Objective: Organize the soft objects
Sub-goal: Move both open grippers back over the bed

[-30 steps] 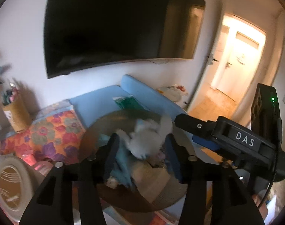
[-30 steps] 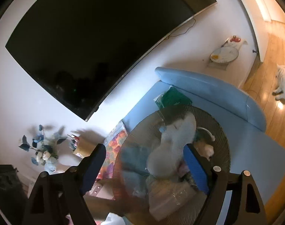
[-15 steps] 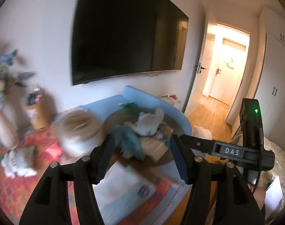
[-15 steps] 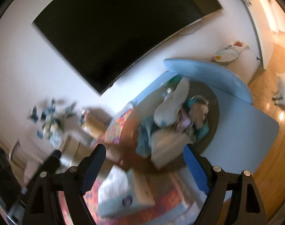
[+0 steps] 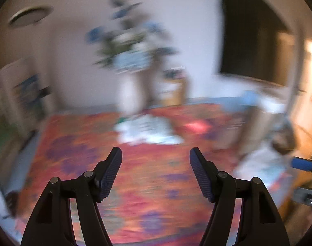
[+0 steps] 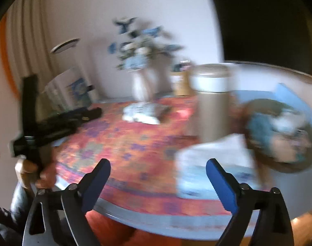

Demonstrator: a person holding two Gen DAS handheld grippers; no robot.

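A white soft thing lies crumpled on the flowered red cloth, ahead of my left gripper. That gripper's jaws are opening and nothing is between them. In the right wrist view the same white soft thing lies at the cloth's far side. A round basket of blue and white soft toys is at the right. My right gripper is near the table's front edge, its jaws opening and empty. A hand holds my left gripper at the left. Both views are blurred.
A vase of blue and white flowers stands behind the white thing. A tall tan bin and a white and blue packet are on the right. A small yellow pot stands at the back, and the table's edge is close.
Both views have swung left, away from the basket of toys and toward the flowered cloth and vase. The basket now sits at the right edge. Both pairs of jaws stand wider apart.
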